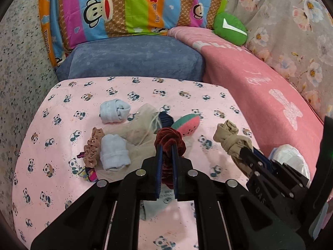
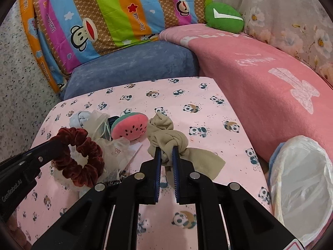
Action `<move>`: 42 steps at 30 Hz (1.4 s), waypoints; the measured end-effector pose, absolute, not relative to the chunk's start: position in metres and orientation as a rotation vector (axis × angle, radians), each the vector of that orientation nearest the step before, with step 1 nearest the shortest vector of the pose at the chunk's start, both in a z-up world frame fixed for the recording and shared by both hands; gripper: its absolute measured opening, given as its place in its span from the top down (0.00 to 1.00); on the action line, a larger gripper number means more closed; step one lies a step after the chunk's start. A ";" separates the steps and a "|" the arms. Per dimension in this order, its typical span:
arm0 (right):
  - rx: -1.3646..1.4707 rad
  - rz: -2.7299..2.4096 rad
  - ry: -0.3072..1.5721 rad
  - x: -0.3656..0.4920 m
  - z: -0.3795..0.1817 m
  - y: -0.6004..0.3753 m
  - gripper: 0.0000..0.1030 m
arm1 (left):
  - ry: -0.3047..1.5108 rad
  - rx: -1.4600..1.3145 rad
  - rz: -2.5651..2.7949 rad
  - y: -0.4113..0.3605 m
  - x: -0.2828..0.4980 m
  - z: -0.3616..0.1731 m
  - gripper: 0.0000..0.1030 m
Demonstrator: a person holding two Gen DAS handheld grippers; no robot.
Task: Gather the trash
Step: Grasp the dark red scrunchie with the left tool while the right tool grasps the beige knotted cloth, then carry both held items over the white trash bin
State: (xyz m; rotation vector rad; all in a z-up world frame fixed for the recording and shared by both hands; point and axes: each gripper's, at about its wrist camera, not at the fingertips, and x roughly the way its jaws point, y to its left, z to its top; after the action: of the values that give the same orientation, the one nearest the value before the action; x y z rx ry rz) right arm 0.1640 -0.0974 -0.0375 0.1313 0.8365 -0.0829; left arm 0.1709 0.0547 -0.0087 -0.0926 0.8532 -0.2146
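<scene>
Gripping a dark red velvet scrunchie (image 1: pixel 169 143), the left gripper (image 1: pixel 166 156) has its jaws closed tight on the fabric, ring lifted clear of the pink panda-print sheet (image 1: pixel 145 89) on the bed. Right gripper (image 2: pixel 165 156) likewise pinched shut, on a knotted beige nylon stocking (image 2: pixel 164 137); loose tail hangs to the right, seems off the sheet but hard to say.

Left behind on the sheet, mid-left pile: rolled pale blue sock (image 1: pixel 113 110) far side, second pale blue sock roll (image 1: pixel 114 155) near side, brown dotted scrunchie (image 1: pixel 92 148) touching its left edge, sheer beige mesh pouch (image 1: pixel 143 125) between them, navy item partly hidden under the pouch. Pink-and-green watermelon-slice plush (image 2: pixel 130 127) sits just left of the held stocking in the right wrist view, on the sheet.

White plastic-lined bin (image 2: pixel 299 187) at near right, beside the sheet's right edge, below the folded pink blanket (image 2: pixel 260 79). Far side: blue velvet cushion (image 1: pixel 135 56), striped cartoon-monkey pillow (image 1: pixel 124 6), green round plush with white tick (image 1: pixel 230 28) at far right.
</scene>
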 end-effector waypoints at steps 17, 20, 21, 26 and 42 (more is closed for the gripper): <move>0.207 -0.216 0.738 0.049 0.005 -0.181 0.90 | 0.800 -0.020 -0.423 -0.046 0.095 0.033 0.92; 0.228 -0.257 0.719 0.033 0.010 -0.203 0.90 | 0.794 -0.001 -0.466 -0.067 0.085 0.038 0.92; 0.235 -0.272 0.713 0.028 0.011 -0.210 0.90 | 0.791 0.007 -0.480 -0.075 0.082 0.039 0.92; 0.273 -0.340 0.694 0.004 0.012 -0.245 0.90 | 0.789 0.035 -0.551 -0.112 0.071 0.043 0.92; 0.357 -0.476 0.695 -0.030 -0.005 -0.323 0.90 | 0.870 0.013 -0.813 -0.204 0.068 0.033 0.90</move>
State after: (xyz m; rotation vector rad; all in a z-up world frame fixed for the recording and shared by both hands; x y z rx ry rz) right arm -0.0296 -0.3233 -0.0048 0.3573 0.6949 -0.4757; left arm 0.0685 -0.2039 0.0329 0.0135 0.8701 -0.8125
